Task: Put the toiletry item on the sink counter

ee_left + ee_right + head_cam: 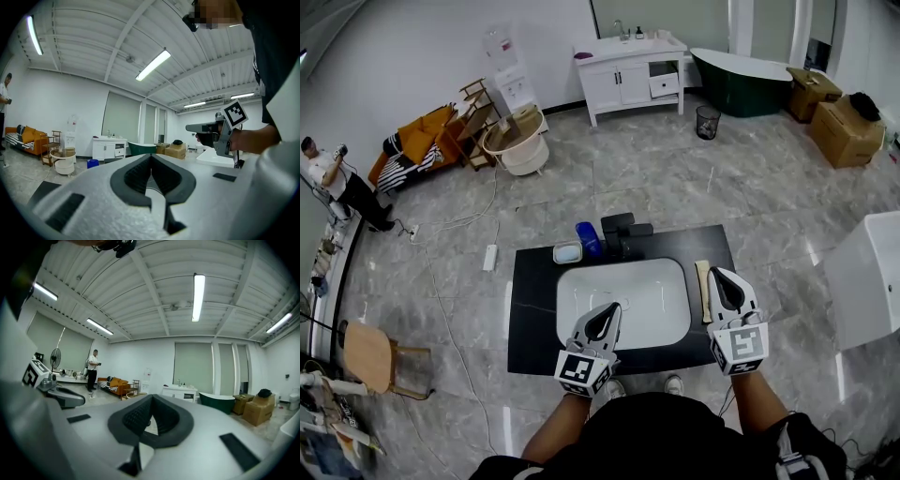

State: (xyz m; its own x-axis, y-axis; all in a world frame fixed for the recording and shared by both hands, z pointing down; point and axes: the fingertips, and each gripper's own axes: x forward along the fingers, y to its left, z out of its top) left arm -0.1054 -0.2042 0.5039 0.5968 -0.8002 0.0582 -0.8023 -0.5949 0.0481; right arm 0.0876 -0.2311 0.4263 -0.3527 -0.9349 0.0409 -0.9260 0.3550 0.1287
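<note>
Grey stone-look tiles floor a big white room, where a black counter (534,319) with a white basin (652,291) stands in the middle. From the head view, the left gripper (607,311) hangs over the basin's 6 o'clock edge, its jaws pressed together with nothing between them. The right gripper (722,277) is at the basin's 3 o'clock, its jaws likewise closed tight on nothing. The toiletry item (703,292), a pale narrow piece, lies flat on the counter just beside the basin's 3 o'clock rim, at 9 o'clock of the right gripper. A small dish (567,252) and a blue bottle (588,238) sit at the basin's 11 o'clock, with dark blocks (625,232) at 12 o'clock. Farther off are a white cabinet (623,82) at 12 o'clock, a green bathtub (748,82) at 1 o'clock, cardboard boxes (846,131) at 2 o'clock, and a person (333,178) near an orange sofa (427,131) at 10 o'clock.
</note>
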